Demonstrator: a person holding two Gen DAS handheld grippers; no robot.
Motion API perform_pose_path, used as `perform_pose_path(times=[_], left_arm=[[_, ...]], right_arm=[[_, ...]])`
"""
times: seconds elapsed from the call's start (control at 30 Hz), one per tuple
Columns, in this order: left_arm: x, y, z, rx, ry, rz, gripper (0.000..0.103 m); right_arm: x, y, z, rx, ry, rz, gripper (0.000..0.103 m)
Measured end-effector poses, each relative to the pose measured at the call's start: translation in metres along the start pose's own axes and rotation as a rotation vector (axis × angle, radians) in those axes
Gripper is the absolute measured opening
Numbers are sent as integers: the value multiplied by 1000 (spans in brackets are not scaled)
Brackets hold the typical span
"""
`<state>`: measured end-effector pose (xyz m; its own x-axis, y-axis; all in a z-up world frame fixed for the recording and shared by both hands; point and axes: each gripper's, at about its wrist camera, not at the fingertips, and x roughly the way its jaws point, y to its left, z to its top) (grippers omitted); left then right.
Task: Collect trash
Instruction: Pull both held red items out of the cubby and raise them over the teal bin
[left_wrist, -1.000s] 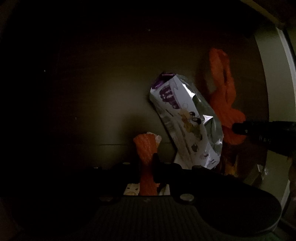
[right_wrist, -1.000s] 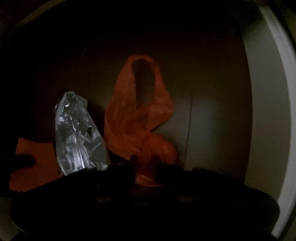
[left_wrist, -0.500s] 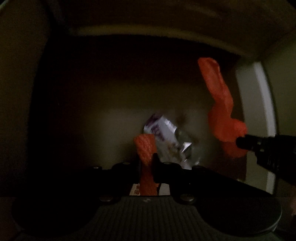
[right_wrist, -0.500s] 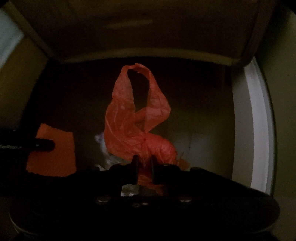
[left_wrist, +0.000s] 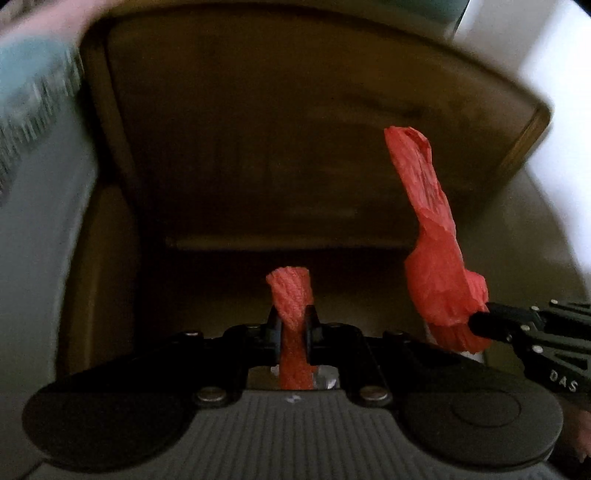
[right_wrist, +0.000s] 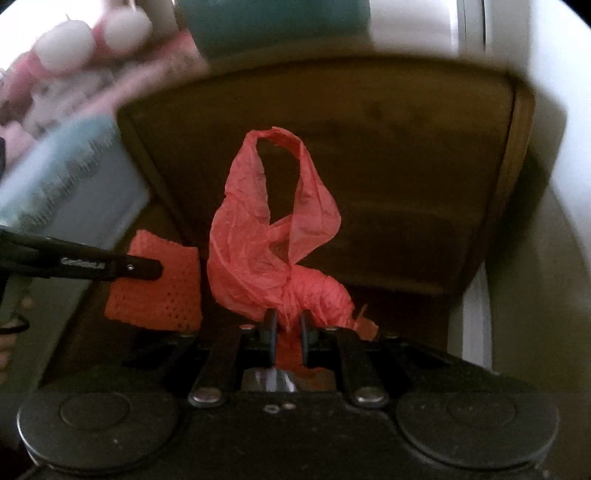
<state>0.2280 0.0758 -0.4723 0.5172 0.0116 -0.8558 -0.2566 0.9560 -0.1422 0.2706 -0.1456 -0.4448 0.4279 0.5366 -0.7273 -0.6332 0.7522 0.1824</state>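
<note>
Both hand-held grippers pinch one red plastic bag (right_wrist: 273, 236): left hand-held gripper (left_wrist: 293, 325) clamps a handle, right hand-held gripper (right_wrist: 286, 328) clamps the other, above a brown wooden cabinet (left_wrist: 295, 147) beside pale walls (right_wrist: 546, 258).

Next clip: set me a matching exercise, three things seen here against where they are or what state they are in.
Things:
1. left hand-held gripper
2. right hand-held gripper
3. teal box

States:
A. shut on the looped handle of the orange bag
B. blurred, at the left edge
C. shut on a flat orange strip

Pairs: 1-C, 2-A, 3-B.
</note>
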Motion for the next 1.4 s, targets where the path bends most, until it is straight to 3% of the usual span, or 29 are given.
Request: perform_pose_path(times=[0.6,0.93,1.07,1.23,1.4], left_arm=[[-177,-28,102,80,-431,-19,11],[-266,-62,161,161,-655,-11,11],[-293,-76,185,186,-726,3,11],[-314,-90,222,182,-764,-1,11],[-322,-102,266,184,-786,51,11]], right_arm=[[-139,25,101,-115,-429,89,11],[-207,39,171,-178,-652,49,11],[-224,42,204,-182,-699,41,11],[-232,44,252,-185,-720,31,11],[-234,54,283,-201,-715,-22,11]])
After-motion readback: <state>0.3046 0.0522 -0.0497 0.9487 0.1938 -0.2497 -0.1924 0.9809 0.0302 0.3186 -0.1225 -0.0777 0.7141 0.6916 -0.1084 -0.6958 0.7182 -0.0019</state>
